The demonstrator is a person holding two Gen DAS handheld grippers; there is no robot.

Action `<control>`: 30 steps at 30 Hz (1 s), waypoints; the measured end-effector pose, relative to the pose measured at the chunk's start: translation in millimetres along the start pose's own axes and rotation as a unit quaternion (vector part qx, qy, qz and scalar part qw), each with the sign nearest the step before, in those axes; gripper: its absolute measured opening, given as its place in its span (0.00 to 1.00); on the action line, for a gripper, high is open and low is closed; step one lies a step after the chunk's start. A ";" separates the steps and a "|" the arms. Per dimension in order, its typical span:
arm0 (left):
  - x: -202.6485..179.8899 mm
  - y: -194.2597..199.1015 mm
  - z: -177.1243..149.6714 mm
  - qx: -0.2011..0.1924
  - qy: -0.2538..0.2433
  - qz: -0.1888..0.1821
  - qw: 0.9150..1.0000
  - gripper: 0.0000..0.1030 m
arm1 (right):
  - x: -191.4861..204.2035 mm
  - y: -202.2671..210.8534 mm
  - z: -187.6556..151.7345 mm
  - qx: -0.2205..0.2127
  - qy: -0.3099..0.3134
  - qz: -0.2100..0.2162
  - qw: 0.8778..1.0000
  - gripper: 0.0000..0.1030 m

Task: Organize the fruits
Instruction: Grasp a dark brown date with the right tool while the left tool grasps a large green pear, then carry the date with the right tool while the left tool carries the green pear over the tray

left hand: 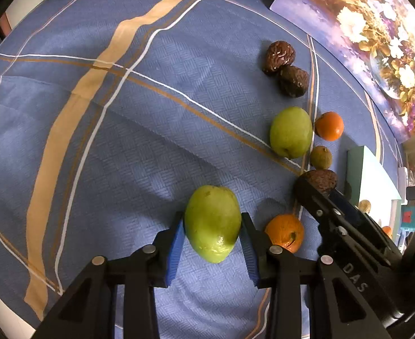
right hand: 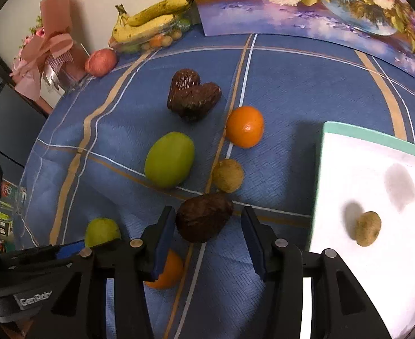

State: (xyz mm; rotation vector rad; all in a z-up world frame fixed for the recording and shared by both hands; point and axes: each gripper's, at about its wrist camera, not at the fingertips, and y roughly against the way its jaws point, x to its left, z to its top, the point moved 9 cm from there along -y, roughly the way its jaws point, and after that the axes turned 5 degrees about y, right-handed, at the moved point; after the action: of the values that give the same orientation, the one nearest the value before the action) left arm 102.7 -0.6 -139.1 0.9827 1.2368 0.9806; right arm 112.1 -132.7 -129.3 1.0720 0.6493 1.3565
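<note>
My left gripper (left hand: 213,220) is shut on a green fruit (left hand: 212,223) that rests on the blue tablecloth (left hand: 139,130); both blue pads press its sides. The same fruit (right hand: 101,230) shows at the lower left of the right wrist view. My right gripper (right hand: 208,212) stands over a dark brown avocado (right hand: 204,217). The avocado lies between the jaws, against the left pad, with a gap at the right pad. Loose nearby are another green fruit (right hand: 169,159), two oranges (right hand: 245,126) (left hand: 285,233), a small tan fruit (right hand: 227,175) and two dark wrinkled fruits (right hand: 193,96).
A white board with a green rim (right hand: 362,175) lies at the right, with a tan fruit (right hand: 367,228) on it. At the back stand a tray of bananas (right hand: 150,25), a red apple (right hand: 100,62), a pink bouquet (right hand: 52,45) and a floral painting (right hand: 306,5).
</note>
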 end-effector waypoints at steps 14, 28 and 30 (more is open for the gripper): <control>-7.4 -2.9 6.0 -0.003 -0.002 0.008 1.000 0.39 | -6.8 0.3 -2.4 -0.002 -0.009 -0.007 1.000 0.42; -12.6 -2.4 11.5 -0.015 0.008 0.015 1.000 0.39 | -24.4 58.0 -7.2 -0.034 -0.051 -0.010 0.998 0.42; -12.0 -2.6 13.7 -0.015 0.015 0.015 1.000 0.39 | -27.2 67.6 -8.8 -0.041 -0.055 -0.013 0.998 0.42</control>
State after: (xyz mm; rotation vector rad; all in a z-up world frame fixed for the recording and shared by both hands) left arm 115.5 -13.6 -137.3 0.9685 1.2314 1.0385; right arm 69.9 -164.7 -78.6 1.0620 0.5205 1.2808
